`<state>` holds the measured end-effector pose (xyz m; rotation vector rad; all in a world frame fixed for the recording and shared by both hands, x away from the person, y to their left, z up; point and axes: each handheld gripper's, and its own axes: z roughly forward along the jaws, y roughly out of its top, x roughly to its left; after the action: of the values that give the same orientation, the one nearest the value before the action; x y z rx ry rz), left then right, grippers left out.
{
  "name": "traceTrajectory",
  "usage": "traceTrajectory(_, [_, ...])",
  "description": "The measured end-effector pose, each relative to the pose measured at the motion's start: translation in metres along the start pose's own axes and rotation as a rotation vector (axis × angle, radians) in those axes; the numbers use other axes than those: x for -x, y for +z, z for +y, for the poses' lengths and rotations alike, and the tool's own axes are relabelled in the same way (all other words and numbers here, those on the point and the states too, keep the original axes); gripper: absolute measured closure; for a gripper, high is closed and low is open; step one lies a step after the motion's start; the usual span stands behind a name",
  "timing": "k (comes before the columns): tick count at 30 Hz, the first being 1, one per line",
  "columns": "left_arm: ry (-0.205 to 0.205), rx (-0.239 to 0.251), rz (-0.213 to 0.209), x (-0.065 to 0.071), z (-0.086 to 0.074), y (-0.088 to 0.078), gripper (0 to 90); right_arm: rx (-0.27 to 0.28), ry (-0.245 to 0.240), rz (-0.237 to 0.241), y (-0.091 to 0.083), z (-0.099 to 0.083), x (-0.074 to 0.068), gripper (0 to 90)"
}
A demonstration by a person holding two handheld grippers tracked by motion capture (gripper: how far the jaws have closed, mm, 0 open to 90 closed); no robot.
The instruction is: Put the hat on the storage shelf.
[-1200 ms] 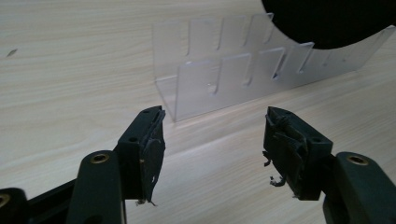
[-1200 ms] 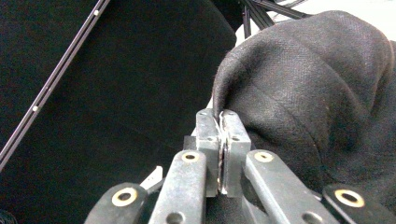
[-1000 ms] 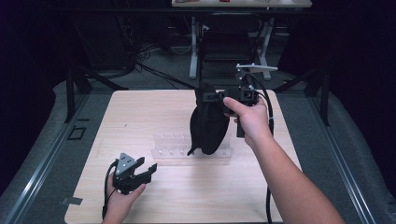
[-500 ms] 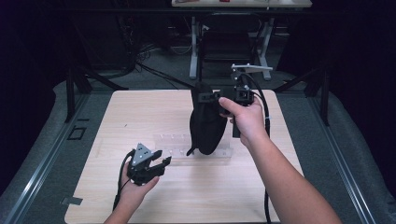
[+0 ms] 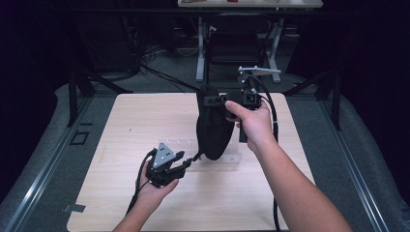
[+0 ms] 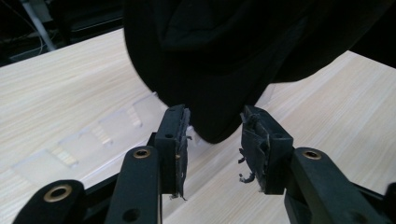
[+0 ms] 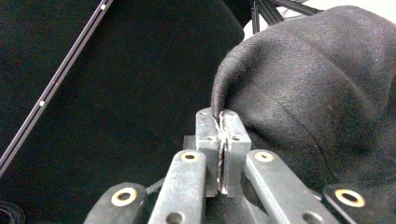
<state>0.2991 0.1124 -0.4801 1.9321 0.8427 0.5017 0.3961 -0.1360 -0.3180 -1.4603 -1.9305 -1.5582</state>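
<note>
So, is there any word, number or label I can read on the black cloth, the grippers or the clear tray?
None: the black cloth, the left gripper, the right gripper and the clear tray bear no readable text.

Black cloth item, hanging at 12 o'clock of the bench: coarse matt woven fabric, visible weave and light fuzz in the right gripper view. Bench top is pale wood-grain laminate, smooth with a low sheen; on it, at 9 o'clock of the cloth, lies a clear glossy plastic tray. Left tongs: matt black plastic links with brass-coloured rivets and worn, frayed rubbery pads; right tongs look the same make, greyish, smooth.
</note>
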Motion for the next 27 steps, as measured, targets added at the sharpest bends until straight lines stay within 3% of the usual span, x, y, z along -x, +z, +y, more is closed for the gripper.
traceTrajectory(15, [0.030, -0.001, -0.026, 0.012, 0.008, 0.003, 66.7, 0.000, -0.003, 0.002, 0.000, 0.000, 0.001, 88.3])
traceTrajectory(27, [0.066, -0.031, 0.009, 0.017, 0.012, 0.015, 79.5, -0.004, -0.004, 0.008, 0.003, -0.001, -0.001, 88.2])
